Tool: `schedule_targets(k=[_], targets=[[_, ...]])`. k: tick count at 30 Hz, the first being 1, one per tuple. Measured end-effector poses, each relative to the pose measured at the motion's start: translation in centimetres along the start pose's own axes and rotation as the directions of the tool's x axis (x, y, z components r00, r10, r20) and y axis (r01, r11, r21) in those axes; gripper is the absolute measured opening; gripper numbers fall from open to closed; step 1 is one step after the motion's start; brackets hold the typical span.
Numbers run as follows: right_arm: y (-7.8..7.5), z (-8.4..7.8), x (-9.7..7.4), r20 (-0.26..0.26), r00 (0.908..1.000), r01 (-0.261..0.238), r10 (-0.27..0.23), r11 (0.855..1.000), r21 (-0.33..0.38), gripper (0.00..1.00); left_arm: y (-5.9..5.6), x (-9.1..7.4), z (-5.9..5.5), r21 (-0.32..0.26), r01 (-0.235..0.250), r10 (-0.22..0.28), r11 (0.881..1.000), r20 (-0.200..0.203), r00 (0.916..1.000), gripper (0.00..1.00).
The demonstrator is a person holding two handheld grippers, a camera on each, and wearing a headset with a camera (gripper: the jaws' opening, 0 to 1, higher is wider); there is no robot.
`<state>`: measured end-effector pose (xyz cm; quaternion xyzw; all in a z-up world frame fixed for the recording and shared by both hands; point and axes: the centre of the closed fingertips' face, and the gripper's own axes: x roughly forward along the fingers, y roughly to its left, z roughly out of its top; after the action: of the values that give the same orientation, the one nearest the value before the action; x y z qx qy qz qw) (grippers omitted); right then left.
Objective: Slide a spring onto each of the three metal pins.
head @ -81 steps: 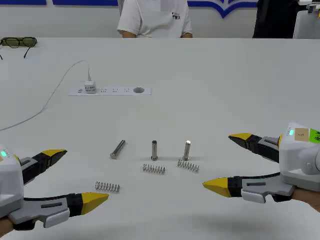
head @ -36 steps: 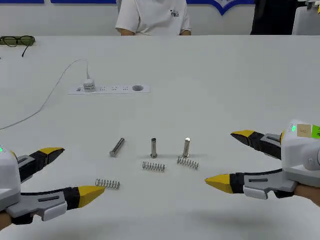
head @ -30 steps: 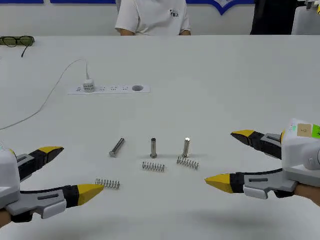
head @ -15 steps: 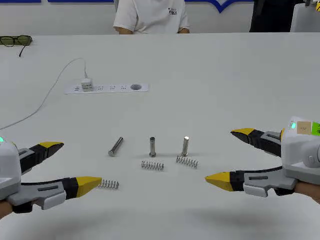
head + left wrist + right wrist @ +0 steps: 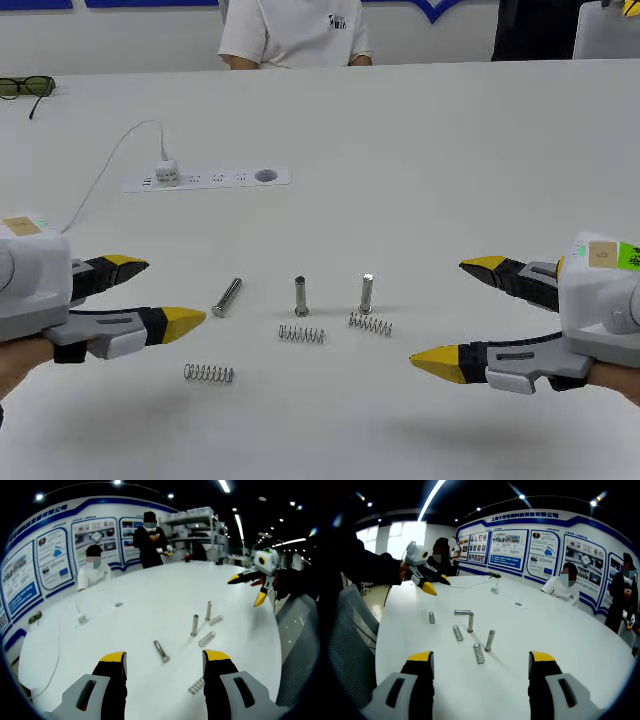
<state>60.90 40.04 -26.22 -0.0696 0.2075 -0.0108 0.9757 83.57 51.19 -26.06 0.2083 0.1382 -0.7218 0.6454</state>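
Note:
Three metal pins sit mid-table: one pin [image 5: 227, 297] lies flat at the left, a second pin [image 5: 300, 296] and a third pin [image 5: 366, 293] stand upright. Three springs lie in front of them: left spring [image 5: 208, 373], middle spring [image 5: 301, 334], right spring [image 5: 370, 323]. My left gripper [image 5: 165, 292] hovers open, left of the lying pin [image 5: 161, 651], empty. My right gripper [image 5: 460, 312] hovers open to the right of the upright pins [image 5: 490, 640], also empty. The springs [image 5: 478, 653] lie ahead of its jaws.
A white power strip [image 5: 205, 179] with a plugged charger and cable lies farther back on the white table [image 5: 420, 170]. Glasses [image 5: 20, 89] rest at the far left. A person in a white shirt [image 5: 290, 30] sits at the far edge.
My left gripper has risen and moved forward and inward, from beside the left spring to left of the lying pin. The right gripper has held still. The camera tilted slightly.

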Motion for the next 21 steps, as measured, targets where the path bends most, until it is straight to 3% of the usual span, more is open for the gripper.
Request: schedule_targets(k=[8, 15, 21], targets=[[-0.1, -0.2, 0.0, -0.005, 1.0, 0.002, -0.002, 1.0, 0.006, 0.79, 0.5, 2.4, 0.2, 0.016, 0.018, -0.017, 1.0, -0.054, 0.9984, 0.55], [-0.2, -0.4, -0.1, -0.009, 1.0, 0.002, -0.002, 1.0, 0.005, 0.79, 1.3, 4.3, 0.1, -0.009, 0.018, -0.018, 1.0, -0.098, 0.995, 0.48], [-0.3, -0.5, -0.1, -0.012, 0.9999, 0.006, -0.006, 1.0, 0.006, 0.79, 1.4, 5.9, -0.4, -0.013, 0.01, -0.012, 1.0, -0.169, 0.9856, 0.43]])
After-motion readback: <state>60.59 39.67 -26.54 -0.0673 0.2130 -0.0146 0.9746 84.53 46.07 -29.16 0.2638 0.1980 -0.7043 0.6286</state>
